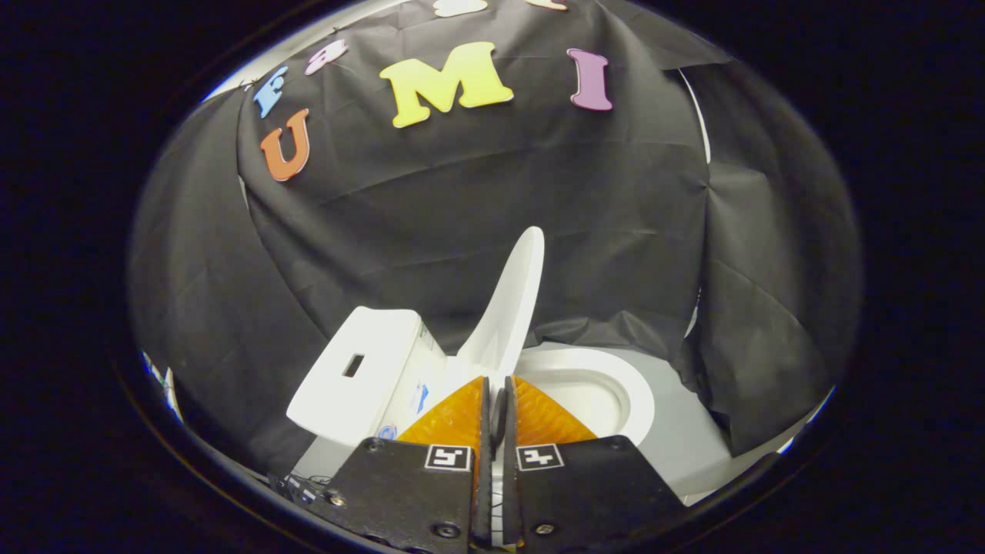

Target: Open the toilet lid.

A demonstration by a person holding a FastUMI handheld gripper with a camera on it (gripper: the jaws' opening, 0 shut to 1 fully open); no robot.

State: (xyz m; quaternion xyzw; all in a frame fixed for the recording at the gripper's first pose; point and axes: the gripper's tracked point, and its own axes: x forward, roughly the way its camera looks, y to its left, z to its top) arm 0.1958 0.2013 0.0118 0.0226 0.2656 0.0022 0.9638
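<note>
- One toilet [696, 431], white.
- One toilet lid [512, 304], raised and tilted.
- One seat ring [627, 385] around the bowl opening.
- One cistern [358, 373], with one dark slot [353, 365] in its top.
- One gripper [496, 385] with two fingers [454, 419], the jaws nearly closed on the lid's lower edge.

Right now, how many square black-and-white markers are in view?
2. One marker sits on one finger's base, the other marker on the other's, either side of the gripper, whose fingers close on the raised toilet lid's edge. Others may be hidden.
</note>
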